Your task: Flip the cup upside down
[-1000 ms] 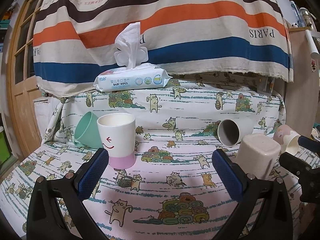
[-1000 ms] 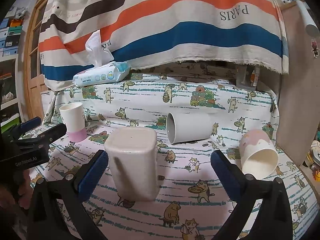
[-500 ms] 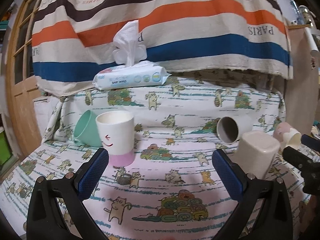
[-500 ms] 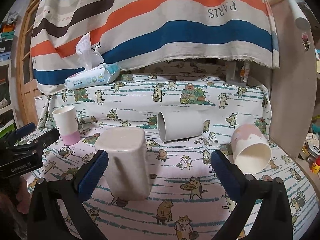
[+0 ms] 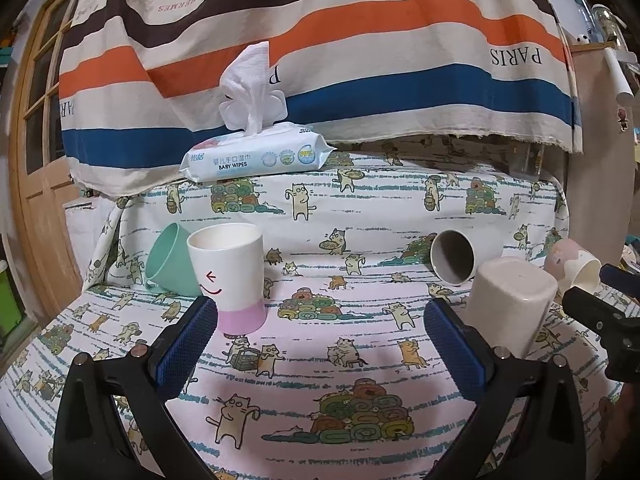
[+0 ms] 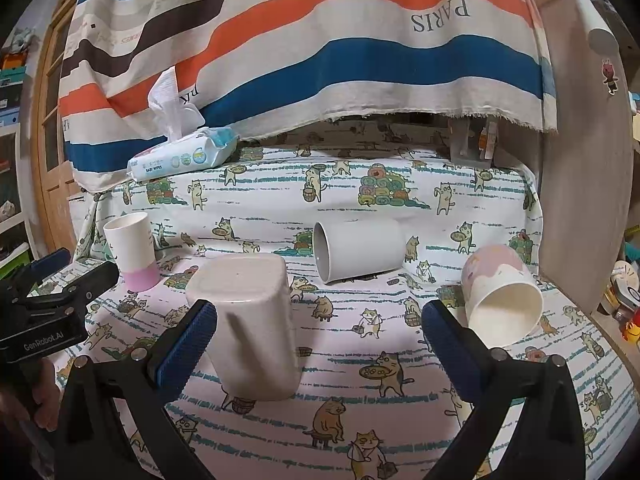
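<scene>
A beige squarish cup (image 6: 248, 320) stands upside down on the cat-print cloth, also in the left wrist view (image 5: 510, 304). My right gripper (image 6: 320, 340) is open and empty, its left finger just in front of that cup. A white cup with a pink base and smiley (image 5: 228, 276) stands upright at the left, also in the right wrist view (image 6: 134, 252). My left gripper (image 5: 320, 344) is open and empty, its left finger near that cup. A grey cup (image 6: 356, 250) and a pink-and-cream cup (image 6: 500, 296) lie on their sides.
A mint green cup (image 5: 168, 260) leans tilted behind the smiley cup. A baby wipes pack (image 5: 256, 156) sits on the raised back ledge under a striped cloth (image 5: 320, 52). A wooden board (image 6: 580, 180) bounds the right side, a wooden door (image 5: 36, 160) the left.
Both grippers have drifted slightly. The cups have not moved and both grippers stay open.
</scene>
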`<act>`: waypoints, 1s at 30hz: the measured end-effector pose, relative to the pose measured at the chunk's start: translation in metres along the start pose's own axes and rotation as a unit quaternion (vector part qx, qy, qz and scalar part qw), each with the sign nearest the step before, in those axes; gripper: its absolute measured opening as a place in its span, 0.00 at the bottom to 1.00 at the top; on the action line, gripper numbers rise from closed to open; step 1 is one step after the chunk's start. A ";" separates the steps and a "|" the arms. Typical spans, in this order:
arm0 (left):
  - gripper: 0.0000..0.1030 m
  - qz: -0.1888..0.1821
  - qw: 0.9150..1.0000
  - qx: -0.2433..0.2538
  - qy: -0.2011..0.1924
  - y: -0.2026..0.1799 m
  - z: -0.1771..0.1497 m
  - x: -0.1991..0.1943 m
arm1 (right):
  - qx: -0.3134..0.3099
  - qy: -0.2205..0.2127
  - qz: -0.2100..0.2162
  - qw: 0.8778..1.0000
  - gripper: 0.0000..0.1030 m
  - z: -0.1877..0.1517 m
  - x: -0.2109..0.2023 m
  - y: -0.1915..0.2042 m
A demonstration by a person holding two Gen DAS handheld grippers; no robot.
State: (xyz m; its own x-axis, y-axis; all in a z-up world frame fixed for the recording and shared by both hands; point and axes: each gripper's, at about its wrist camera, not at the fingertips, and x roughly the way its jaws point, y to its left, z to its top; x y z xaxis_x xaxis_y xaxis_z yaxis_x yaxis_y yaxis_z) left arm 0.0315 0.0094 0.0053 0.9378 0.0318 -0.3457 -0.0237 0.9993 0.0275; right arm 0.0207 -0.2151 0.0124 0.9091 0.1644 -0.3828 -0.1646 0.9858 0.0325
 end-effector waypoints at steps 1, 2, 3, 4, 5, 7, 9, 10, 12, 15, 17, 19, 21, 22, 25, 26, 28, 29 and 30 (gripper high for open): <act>1.00 -0.001 1.000 -0.001 0.001 0.000 0.000 0.000 | 0.000 0.000 0.000 1.000 1.00 0.000 0.000 0.000; 1.00 -0.001 1.000 -0.001 0.001 0.000 0.000 0.001 | 0.000 0.000 0.000 1.000 1.00 0.000 0.000 0.000; 1.00 -0.002 1.000 -0.001 0.001 0.000 0.000 0.001 | 0.000 0.000 0.000 1.000 1.00 0.000 0.000 0.000; 1.00 -0.002 1.000 0.000 0.001 0.000 0.000 0.000 | 0.000 0.000 0.000 1.000 1.00 0.000 0.000 0.000; 1.00 -0.002 1.000 0.001 0.000 -0.001 0.000 0.000 | 0.000 0.001 0.000 1.000 1.00 0.000 0.000 -0.001; 1.00 -0.001 1.000 0.003 0.000 -0.001 0.000 0.000 | 0.000 0.000 0.000 1.000 1.00 0.000 0.000 -0.001; 1.00 -0.001 1.000 0.002 0.000 -0.001 0.000 0.000 | 0.000 0.000 0.000 1.000 1.00 0.000 0.000 0.000; 1.00 -0.001 1.000 0.001 0.000 -0.001 0.000 0.000 | 0.000 0.000 0.000 1.000 1.00 0.000 0.000 -0.001; 1.00 -0.001 1.000 0.001 0.000 -0.002 0.000 0.000 | 0.000 0.000 0.000 1.000 1.00 0.000 0.000 -0.001; 1.00 -0.001 1.000 0.001 0.000 -0.002 0.000 0.000 | 0.001 0.001 0.000 1.000 1.00 0.000 0.000 -0.001; 1.00 -0.001 1.000 0.001 0.001 -0.002 0.000 0.000 | 0.001 0.000 0.000 1.000 1.00 0.000 0.000 -0.001; 1.00 -0.001 1.000 0.001 0.001 -0.001 0.000 0.000 | 0.001 0.000 0.000 1.000 1.00 0.000 0.000 -0.001; 1.00 0.000 1.000 0.001 0.001 -0.001 0.000 0.000 | 0.001 0.001 0.000 1.000 1.00 0.000 0.000 -0.001; 1.00 0.000 1.000 0.000 0.001 -0.001 0.000 0.000 | 0.001 0.001 0.000 1.000 1.00 0.000 0.000 -0.001; 1.00 -0.001 1.000 0.001 0.001 -0.001 0.000 0.000 | 0.002 0.001 0.000 1.000 1.00 0.000 0.000 -0.001; 1.00 -0.001 1.000 0.001 0.001 -0.001 0.000 0.000 | 0.002 0.001 0.000 1.000 1.00 0.000 0.000 -0.001; 1.00 0.000 1.000 0.001 0.003 0.000 0.000 0.000 | 0.002 0.001 0.000 1.000 1.00 0.000 0.000 -0.001; 1.00 0.000 1.000 0.000 0.004 0.000 0.000 0.001 | 0.002 0.001 0.000 1.000 1.00 0.000 0.000 -0.002; 1.00 0.000 1.000 -0.001 0.005 0.001 -0.001 0.001 | 0.002 0.001 0.000 1.000 1.00 0.000 0.001 -0.002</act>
State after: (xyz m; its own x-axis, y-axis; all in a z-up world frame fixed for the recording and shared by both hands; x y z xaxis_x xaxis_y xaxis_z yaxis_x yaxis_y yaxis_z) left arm 0.0326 0.0103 0.0043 0.9339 0.0327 -0.3559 -0.0248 0.9993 0.0267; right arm 0.0216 -0.2166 0.0121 0.9085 0.1647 -0.3841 -0.1637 0.9859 0.0356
